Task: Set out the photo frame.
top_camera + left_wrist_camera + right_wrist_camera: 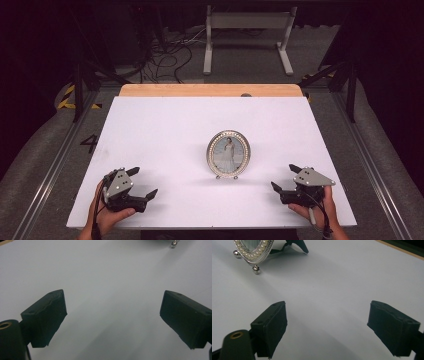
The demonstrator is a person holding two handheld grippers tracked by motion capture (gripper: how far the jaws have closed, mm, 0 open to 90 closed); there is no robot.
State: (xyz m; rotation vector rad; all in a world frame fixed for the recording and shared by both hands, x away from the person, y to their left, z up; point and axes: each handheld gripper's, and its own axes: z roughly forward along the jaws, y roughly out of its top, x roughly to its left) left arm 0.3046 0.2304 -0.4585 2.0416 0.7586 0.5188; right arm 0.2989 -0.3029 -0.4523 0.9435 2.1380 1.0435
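While the oval picture frame [229, 153] stands upright near the middle of the white surface [165, 130], both tools rest well apart from it, one on each side and nearer the person than the frame. To the frame's left, the left hand-held gripper [142, 184] is released, its jaws spread wide with nothing between them; the left gripper view shows bare surface between its two black jaws and one small silver foot [174, 243] of the frame at the top edge. To the frame's right, the right hand-held gripper [285, 177] is likewise released and empty. In the right gripper view the frame [254, 251] sits up and to the left of the jaws, showing its pearl-beaded rim, two ball feet and the dark back stand [297, 244] propping it from behind. Beyond the frame, a wooden strip [210, 90] borders the far edge of the surface.
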